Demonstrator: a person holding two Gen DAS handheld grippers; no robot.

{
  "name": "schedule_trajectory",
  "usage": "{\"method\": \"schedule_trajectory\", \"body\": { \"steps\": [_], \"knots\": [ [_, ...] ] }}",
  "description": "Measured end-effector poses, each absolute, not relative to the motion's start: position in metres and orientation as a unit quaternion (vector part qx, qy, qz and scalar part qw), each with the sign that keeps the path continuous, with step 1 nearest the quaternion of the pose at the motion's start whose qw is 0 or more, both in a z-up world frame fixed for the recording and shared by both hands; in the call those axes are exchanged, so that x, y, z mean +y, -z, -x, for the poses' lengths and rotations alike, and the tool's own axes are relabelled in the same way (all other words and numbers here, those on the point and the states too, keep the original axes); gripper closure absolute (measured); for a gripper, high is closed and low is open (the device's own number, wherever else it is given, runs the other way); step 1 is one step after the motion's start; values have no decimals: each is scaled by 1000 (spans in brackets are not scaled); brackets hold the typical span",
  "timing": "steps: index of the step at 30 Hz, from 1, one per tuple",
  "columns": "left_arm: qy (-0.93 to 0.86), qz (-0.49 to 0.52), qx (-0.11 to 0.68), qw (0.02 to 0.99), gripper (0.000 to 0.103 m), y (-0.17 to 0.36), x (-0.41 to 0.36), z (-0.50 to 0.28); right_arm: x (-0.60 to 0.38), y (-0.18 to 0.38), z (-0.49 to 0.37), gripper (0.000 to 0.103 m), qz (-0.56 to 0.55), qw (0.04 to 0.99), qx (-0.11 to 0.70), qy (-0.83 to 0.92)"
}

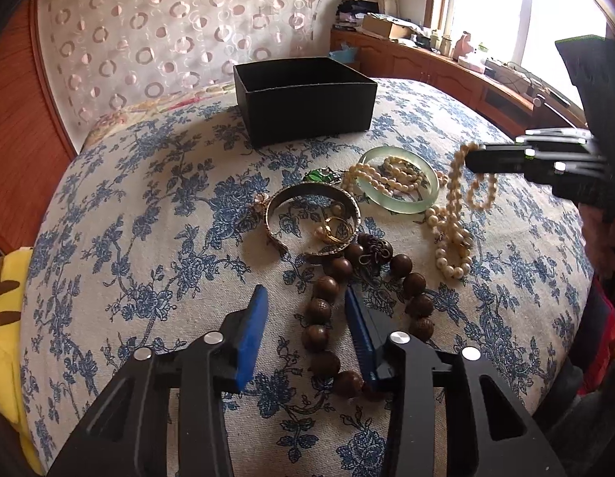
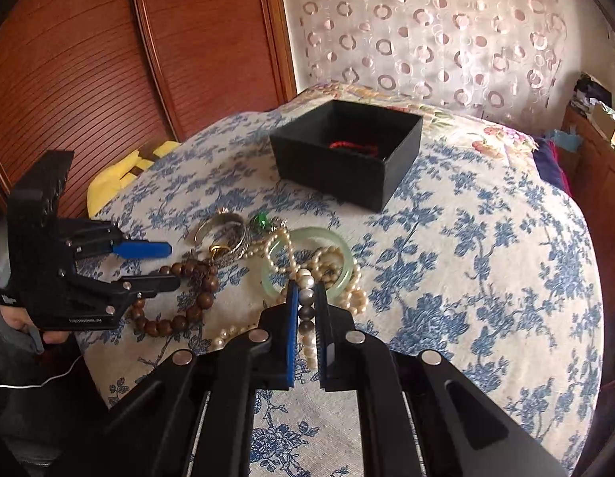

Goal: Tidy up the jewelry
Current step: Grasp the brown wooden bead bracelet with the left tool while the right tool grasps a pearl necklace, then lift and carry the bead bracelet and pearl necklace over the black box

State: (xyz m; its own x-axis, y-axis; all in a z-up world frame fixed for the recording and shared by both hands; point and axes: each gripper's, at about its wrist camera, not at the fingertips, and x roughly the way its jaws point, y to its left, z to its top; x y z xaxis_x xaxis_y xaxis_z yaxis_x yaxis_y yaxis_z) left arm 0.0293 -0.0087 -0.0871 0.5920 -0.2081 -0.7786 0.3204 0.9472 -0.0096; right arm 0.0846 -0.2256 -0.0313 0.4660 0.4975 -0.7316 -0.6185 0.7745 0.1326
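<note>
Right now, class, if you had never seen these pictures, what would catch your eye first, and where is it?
First, the heap of jewelry in the middle of the blue-flowered bedspread: a pale green bangle among pearls, with dark wooden beads nearer the camera. Next, the right gripper, shut on the pearl necklace with a loop of it raised. Behind the heap stands an open black box with something red inside.

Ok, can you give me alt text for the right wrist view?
The right claw is shut on a cream pearl necklace, above a pale green jade bangle on the blue-floral cloth. An open black box holding something red sits beyond; the left claw hovers over brown wooden beads.
</note>
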Motion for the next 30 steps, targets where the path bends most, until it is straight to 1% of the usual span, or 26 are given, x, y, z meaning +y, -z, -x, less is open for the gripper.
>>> {"method": "schedule_trajectory", "body": {
  "steps": [1, 3, 9, 20, 30],
  "knots": [
    [151, -67, 426, 890, 81, 87, -10, -28, -226, 29, -85, 94, 75, 854, 398, -326],
    [159, -64, 427, 888, 90, 87, -11, -27, -227, 25, -84, 94, 75, 856, 394, -326],
    [167, -53, 412, 894, 91, 74, -11, -22, -230, 11, -82, 94, 74, 863, 379, -325],
    [185, -30, 345, 920, 91, 16, -16, -15, -233, -29, -78, 94, 71, 880, 336, -329],
    [171, -48, 311, 934, 91, -16, -18, -30, -237, -63, -82, 94, 70, 893, 302, -326]
  ]
}}
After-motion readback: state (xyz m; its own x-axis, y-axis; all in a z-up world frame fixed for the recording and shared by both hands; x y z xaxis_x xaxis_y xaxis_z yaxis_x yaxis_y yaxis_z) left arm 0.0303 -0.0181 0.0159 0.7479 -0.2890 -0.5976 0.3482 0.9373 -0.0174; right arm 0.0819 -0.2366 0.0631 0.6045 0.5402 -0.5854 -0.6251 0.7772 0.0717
